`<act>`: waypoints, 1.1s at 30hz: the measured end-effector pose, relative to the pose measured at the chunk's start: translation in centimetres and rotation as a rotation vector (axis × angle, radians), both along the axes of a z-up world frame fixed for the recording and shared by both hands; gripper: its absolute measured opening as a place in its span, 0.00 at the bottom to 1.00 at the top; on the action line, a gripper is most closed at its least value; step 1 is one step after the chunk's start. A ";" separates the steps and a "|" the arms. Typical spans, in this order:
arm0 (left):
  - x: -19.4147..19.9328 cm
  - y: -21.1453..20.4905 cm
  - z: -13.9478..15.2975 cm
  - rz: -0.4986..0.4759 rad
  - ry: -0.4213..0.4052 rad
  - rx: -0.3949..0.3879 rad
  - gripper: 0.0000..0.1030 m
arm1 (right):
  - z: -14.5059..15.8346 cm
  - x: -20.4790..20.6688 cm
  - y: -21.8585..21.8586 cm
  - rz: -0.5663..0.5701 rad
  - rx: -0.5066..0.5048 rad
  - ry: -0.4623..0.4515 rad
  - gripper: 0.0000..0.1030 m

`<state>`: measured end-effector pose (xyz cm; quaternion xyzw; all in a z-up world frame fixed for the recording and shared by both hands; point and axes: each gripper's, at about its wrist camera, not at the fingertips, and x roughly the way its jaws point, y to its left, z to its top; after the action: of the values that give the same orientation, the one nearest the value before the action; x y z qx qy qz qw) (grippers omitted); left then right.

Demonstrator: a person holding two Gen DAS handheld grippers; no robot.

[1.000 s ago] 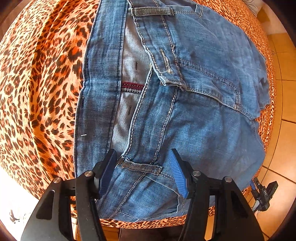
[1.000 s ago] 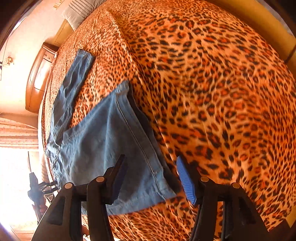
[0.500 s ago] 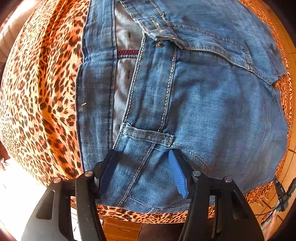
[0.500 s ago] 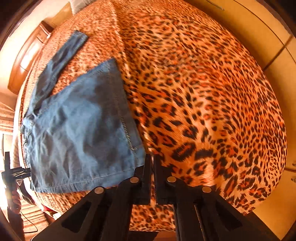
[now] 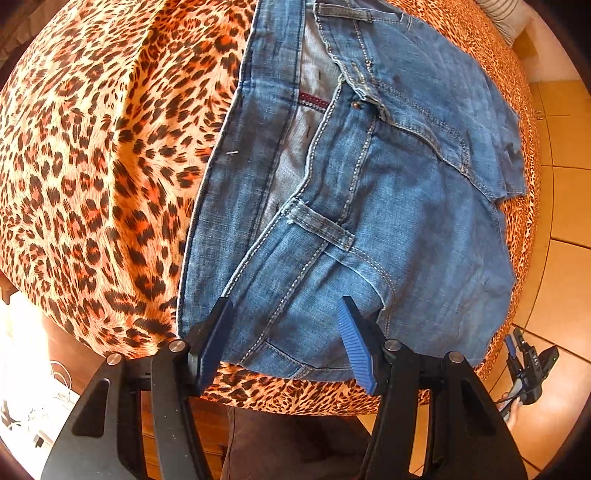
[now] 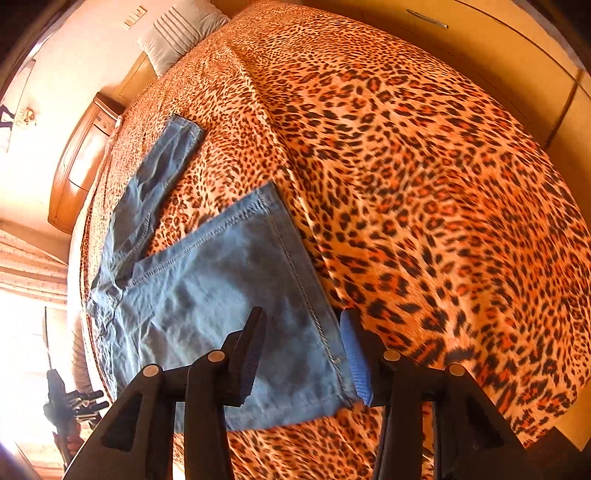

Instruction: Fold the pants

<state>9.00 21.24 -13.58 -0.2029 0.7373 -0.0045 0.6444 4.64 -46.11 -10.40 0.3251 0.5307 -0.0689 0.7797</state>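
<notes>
Blue denim pants [image 5: 388, 192] lie flat on a leopard-print bed. In the left wrist view I see the waistband, a belt loop and a pocket. My left gripper [image 5: 286, 338] is open just above the near waist corner, holding nothing. In the right wrist view the pants [image 6: 207, 288] show one leg spread wide near me and the other leg stretching away to the upper left. My right gripper [image 6: 303, 354] is open over the near leg's hem, its jaws either side of the hem seam, holding nothing.
The leopard-print bedspread [image 6: 424, 184] covers the whole bed. A striped pillow [image 6: 181, 31] lies at the head, with a wooden nightstand [image 6: 85, 166] beside it. Tiled floor [image 5: 561, 221] lies past the bed's edge. The right gripper shows small in the left wrist view [image 5: 528, 365].
My right gripper was shut half a second ago and is now open over the leg hem. My left gripper stayed open and drew back slightly toward the waist corner.
</notes>
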 end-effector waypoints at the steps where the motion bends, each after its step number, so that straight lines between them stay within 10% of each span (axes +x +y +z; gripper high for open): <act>1: 0.6 0.0 -0.2 -0.001 -0.005 0.013 0.55 | -0.1 1.3 0.2 0.004 0.003 0.002 0.46; 10: 5.9 -2.7 0.6 -0.083 -0.017 0.123 0.55 | -3.4 9.5 2.2 0.017 -0.065 0.093 0.56; 13: 5.9 -3.9 -0.6 -0.181 0.005 0.314 0.60 | -3.9 10.4 4.2 0.106 -0.255 0.139 0.29; 16: 5.2 -2.6 0.1 -0.128 0.011 0.271 0.59 | -4.2 10.1 3.2 0.080 -0.260 0.166 0.23; 22: 6.6 6.3 5.4 0.018 -0.047 0.185 0.60 | -0.6 11.0 1.3 0.048 -0.118 0.058 0.43; 33: 15.3 10.9 5.7 0.185 -0.059 -0.003 0.60 | 1.9 26.5 4.4 0.090 0.029 -0.042 0.58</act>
<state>24.31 32.13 -7.86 -0.2708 0.6962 0.0477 0.6631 31.16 -41.75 -8.49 0.3135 0.5292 -0.0194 0.7882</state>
